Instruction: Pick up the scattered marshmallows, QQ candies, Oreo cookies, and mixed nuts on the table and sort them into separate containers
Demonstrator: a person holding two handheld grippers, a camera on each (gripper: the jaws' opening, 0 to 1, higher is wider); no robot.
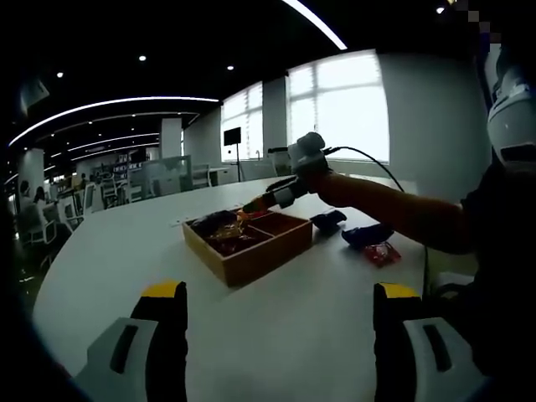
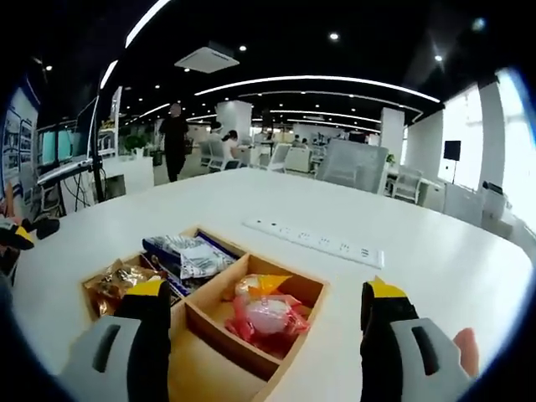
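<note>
In the right gripper view a wooden divided box (image 2: 303, 289) lies on the white table just below my right gripper (image 2: 266, 289), whose jaws stand wide apart and open. One compartment holds a pink-red candy packet (image 2: 268, 316), another blue cookie packets (image 2: 188, 255), and a third brownish nut packets (image 2: 115, 280). My left gripper (image 1: 280, 293) is open and empty, held back from the box (image 1: 260, 260). In the left gripper view the right gripper (image 1: 255, 203) hovers over that box. A dark blue packet (image 1: 328, 220), a blue packet (image 1: 367, 235) and a red packet (image 1: 382, 253) lie to its right.
A white power strip (image 2: 314, 241) lies on the table beyond the box. A person's forearm (image 1: 394, 209) reaches in from the right over the loose packets. Office chairs and a standing person (image 2: 174, 134) are far behind the table. The box's nearest compartment (image 2: 213, 368) is bare.
</note>
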